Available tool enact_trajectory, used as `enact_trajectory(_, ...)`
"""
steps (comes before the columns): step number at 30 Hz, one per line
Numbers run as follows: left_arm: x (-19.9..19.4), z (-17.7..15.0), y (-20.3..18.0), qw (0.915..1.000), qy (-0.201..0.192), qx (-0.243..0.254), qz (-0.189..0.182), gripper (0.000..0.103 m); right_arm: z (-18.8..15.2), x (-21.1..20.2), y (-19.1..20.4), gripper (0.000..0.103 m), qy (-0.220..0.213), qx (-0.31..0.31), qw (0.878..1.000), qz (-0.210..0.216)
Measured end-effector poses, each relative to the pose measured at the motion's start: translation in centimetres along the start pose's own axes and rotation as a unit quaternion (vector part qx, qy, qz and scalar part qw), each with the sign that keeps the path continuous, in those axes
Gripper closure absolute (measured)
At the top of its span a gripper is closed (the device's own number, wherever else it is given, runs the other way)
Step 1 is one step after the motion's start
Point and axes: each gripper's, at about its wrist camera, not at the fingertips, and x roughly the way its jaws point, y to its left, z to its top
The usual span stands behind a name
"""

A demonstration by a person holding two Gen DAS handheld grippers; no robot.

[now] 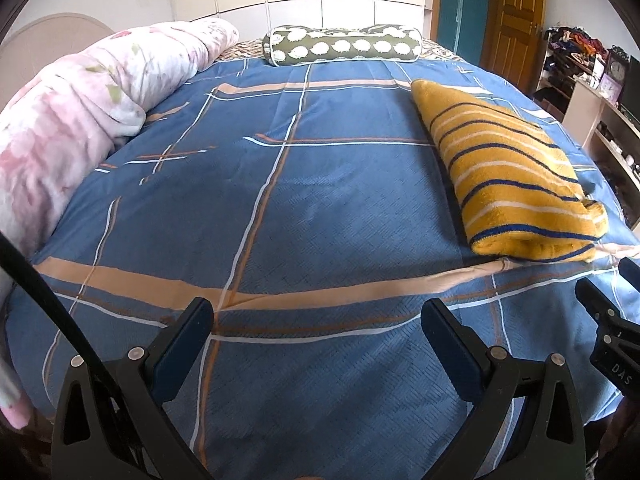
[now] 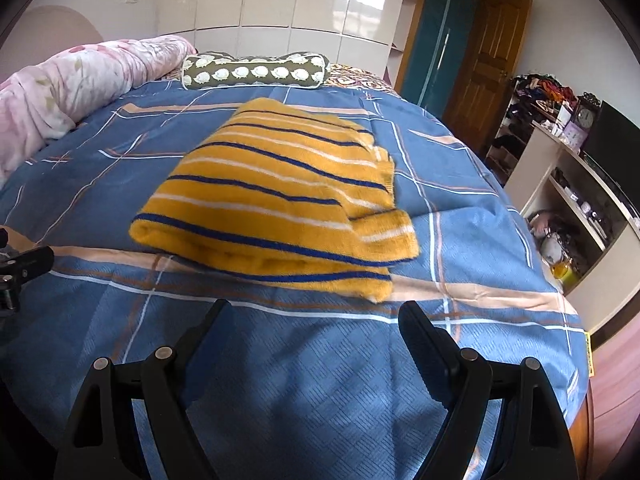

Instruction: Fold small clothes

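In the left wrist view, the left gripper hangs over the near part of the bed, and its two black fingers are spread wide apart with nothing between them — only the blue checked cover shows in the gap. The yellow striped garment lies folded flat on the cover, off to the right and a bit farther back, not touching the fingers. A pink flowery quilt is rolled up along the left side of the bed, and a green bolster pillow with white shapes lies across the far end. Part of the right gripper peeks in at the right edge. In the right wrist view, the right gripper is also spread wide and holds nothing. The yellow striped garment sits just beyond the fingertips, in the middle of the bed, with its folded edge toward the camera. The quilt and pillow lie behind it — a shelf unit full of small things stands to the right.
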Motion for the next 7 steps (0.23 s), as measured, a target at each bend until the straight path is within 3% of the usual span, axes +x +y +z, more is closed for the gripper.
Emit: enact_trajectory(7, 0.67, 0.08, 0.15, 1.0000, 0.000, 0.000, 0.004, 0.000, 0.11, 0.50, 0.85, 0.015, 0.005, -0.006, 1.000, 0.009)
